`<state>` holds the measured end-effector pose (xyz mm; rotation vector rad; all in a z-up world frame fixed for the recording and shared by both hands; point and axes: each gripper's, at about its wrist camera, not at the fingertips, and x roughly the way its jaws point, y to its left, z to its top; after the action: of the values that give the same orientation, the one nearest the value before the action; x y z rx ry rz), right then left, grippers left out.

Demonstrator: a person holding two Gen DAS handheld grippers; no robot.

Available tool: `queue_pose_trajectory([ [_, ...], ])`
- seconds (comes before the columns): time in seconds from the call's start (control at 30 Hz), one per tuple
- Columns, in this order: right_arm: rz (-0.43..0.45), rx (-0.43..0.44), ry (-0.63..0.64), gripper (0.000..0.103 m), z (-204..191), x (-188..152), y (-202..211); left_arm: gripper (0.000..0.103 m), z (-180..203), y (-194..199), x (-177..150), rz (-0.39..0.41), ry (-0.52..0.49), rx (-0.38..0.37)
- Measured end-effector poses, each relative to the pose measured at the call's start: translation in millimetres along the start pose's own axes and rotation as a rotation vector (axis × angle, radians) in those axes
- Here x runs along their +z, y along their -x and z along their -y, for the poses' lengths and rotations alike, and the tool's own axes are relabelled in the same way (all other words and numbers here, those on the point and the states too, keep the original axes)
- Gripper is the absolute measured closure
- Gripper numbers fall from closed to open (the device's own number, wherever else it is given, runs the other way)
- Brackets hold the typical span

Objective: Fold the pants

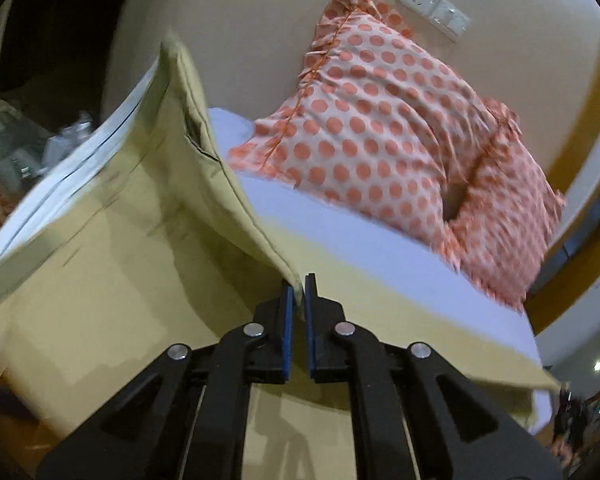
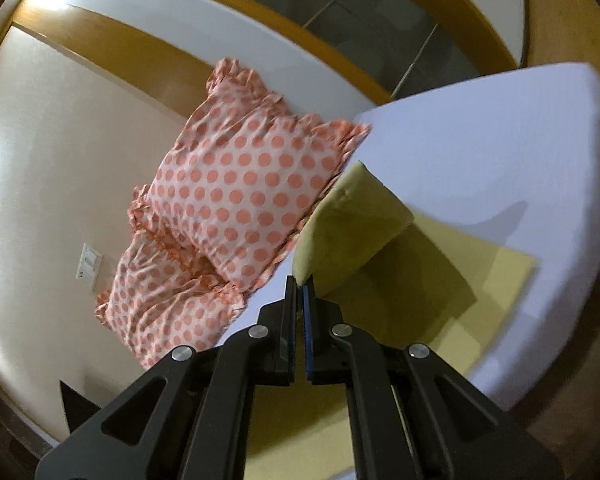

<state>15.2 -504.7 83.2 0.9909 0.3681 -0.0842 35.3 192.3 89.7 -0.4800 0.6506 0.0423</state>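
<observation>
Yellow-green pants (image 1: 120,240) lie on a white bed (image 1: 380,256). My left gripper (image 1: 299,292) is shut on a corner of the pants and lifts that part up off the bed, so the fabric rises in a fold toward the upper left. My right gripper (image 2: 301,284) is shut on another corner of the pants (image 2: 352,224) and holds it raised above the flat part (image 2: 500,276) that lies on the bed (image 2: 480,160).
Two pillows with orange dots (image 1: 380,120) (image 2: 236,196) lean against the beige wall at the head of the bed. A wall socket plate (image 1: 432,2) is above them. Wooden trim and floor (image 2: 560,20) surround the bed. Clutter (image 1: 28,152) stands at the left.
</observation>
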Motion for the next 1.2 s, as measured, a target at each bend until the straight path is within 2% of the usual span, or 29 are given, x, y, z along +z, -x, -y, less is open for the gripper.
queue_pose_trajectory([
  [0.13, -0.024, -0.084, 0.013, 0.1, 14.9, -12.0, 7.3, 0.097, -24.1, 28.6, -63.4, -0.049, 0.053, 0.022],
  [0.2, -0.044, -0.12, -0.014, 0.1, 26.6, -18.0, 4.1, 0.097, -31.2, 25.6, -77.7, -0.077, 0.069, 0.025],
  [0.3, -0.063, -0.18, 0.011, 0.099, 32.2, -22.7, 3.6, 0.097, -37.3, 19.7, -91.9, -0.094, 0.078, 0.025],
  [0.37, -0.058, -0.21, 0.022, 0.089, 34.9, -23.5, 8.5, 0.094, -38.3, 17.3, -96.6, -0.093, 0.079, 0.019],
  [0.4, -0.031, -0.24, 0.027, 0.07, 35.9, -22.1, 14.2, 0.092, -39.5, 17.8, -99.6, -0.088, 0.079, 0.015],
  [0.43, -0.002, -0.259, 0.034, 0.05, 37.4, -20.5, 19.0, 0.086, -40.8, 18.5, -102.1, -0.087, 0.077, 0.009],
  [0.47, 0.03, -0.274, 0.043, 0.047, 38.8, -18.9, 23.5, 0.079, -41.3, 19.6, -104.9, -0.082, 0.074, -0.002],
  [0.57, 0.076, -0.331, 0.074, 0.047, 46.3, -13.2, 25.7, 0.065, -43.6, 24.0, -112.4, -0.062, 0.076, -0.04],
  [0.63, 0.069, -0.351, 0.066, 0.047, 53.5, -11.2, 19.7, 0.063, -46.9, 26.2, -116.8, -0.06, 0.083, -0.062],
  [0.73, 0.062, -0.343, 0.078, 0.049, 57.4, -15.2, 12.5, 0.06, -49.8, 31.2, -122.8, -0.056, 0.081, -0.077],
  [0.83, 0.03, -0.302, 0.119, 0.055, 51.4, -25.6, 5.8, 0.055, -57.7, 38.4, -126.7, -0.036, 0.102, -0.092],
  [0.87, 0.026, -0.301, 0.138, 0.06, 48.9, -28.8, 4.0, 0.054, -60.2, 40.7, -127.9, -0.029, 0.109, -0.096],
  [0.9, 0.009, -0.287, 0.151, 0.08, 48.2, -32.1, -0.1, 0.053, -62.7, 42.7, -128.6, -0.022, 0.113, -0.096],
  [0.93, -0.012, -0.266, 0.152, 0.096, 48.5, -33.9, -5.2, 0.049, -64.9, 43.5, -129.2, -0.016, 0.115, -0.096],
  [1.0, -0.013, -0.236, 0.17, 0.097, 45.3, -35.5, -11.1, 0.046, -69.0, 44.3, -130.5, -0.01, 0.114, -0.097],
  [1.07, -0.005, -0.184, 0.225, 0.097, 20.1, -36.9, -14.1, 0.042, -72.2, 42.5, -132.4, -0.011, 0.112, -0.101],
  [1.13, -0.015, -0.09, 0.291, 0.097, -15.1, -41.5, -19.2, 0.035, -75.7, 42.0, -134.0, -0.007, 0.112, -0.106],
  [1.2, -0.056, 0.047, 0.383, 0.097, -67.0, -57.3, -28.6, 0.03, -77.1, 43.8, -136.9, 0.011, 0.111, -0.118],
])
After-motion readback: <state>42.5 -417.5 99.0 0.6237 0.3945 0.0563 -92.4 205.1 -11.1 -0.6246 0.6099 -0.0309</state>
